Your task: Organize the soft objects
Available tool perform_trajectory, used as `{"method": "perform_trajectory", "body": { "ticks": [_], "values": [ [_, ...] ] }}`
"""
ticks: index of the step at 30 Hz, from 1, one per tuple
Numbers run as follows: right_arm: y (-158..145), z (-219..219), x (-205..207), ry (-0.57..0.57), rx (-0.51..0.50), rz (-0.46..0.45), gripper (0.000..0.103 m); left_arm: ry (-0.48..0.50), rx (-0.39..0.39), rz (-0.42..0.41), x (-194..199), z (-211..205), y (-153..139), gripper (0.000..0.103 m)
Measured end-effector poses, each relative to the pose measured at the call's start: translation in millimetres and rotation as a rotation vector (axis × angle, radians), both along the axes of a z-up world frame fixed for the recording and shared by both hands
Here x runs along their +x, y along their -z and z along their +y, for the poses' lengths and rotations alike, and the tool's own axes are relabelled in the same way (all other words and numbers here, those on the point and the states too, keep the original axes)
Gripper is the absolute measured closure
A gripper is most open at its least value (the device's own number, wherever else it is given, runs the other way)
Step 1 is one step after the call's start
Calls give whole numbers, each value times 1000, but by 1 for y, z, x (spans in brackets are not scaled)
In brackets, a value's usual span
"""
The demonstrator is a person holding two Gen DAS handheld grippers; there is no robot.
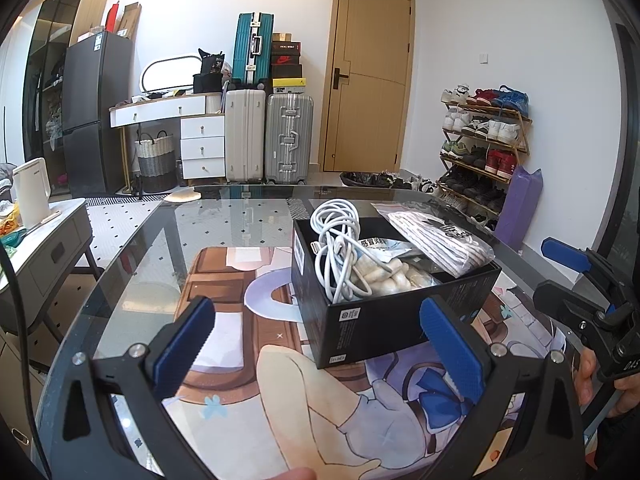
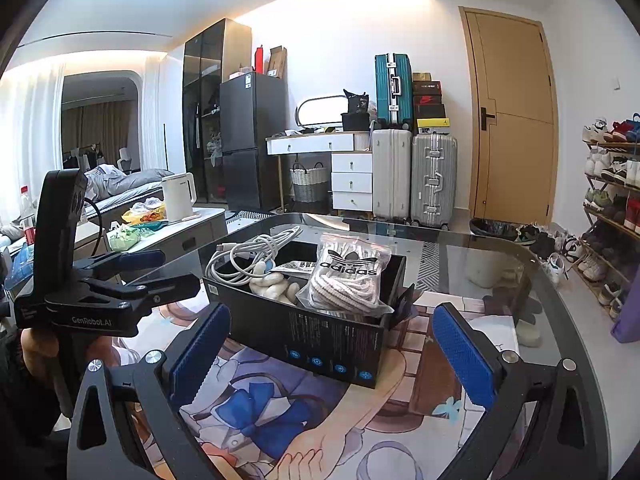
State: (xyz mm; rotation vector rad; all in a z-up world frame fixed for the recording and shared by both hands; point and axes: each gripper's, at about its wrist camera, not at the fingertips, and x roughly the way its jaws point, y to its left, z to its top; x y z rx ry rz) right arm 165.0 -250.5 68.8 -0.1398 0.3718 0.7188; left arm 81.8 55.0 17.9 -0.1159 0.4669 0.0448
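Mid-frame on the glass bench (image 1: pixel 160 236) sits the black box (image 1: pixel 384 316) — white cable (image 1: pixel 336 240), bagged laces (image 2: pixel 348 280) inside. Left gripper (image 1: pixel 320 344) and right gripper (image 2: pixel 332 352) hover before it, fingers spread wide, empty.

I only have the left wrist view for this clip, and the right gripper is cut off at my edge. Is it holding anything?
Observer: No. The right wrist view shows the right gripper wide open and empty, facing the black box.
Operator: What is the clear bag lying on top of the box?
Observer: The bag is printed "adidas" and seems to hold white, dark-flecked laces.
Operator: Is the box fully intact on that side?
Observer: A flap stands open at the box's end beside the bag.
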Motion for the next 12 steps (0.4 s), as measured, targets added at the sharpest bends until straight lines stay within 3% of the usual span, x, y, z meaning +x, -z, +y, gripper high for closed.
{"method": "perform_trajectory", "body": {
  "ticks": [12],
  "values": [
    [0,3,-1,-7,-6,9,0,-5,15,-6,-2,0,-1,0]
  ]
}}
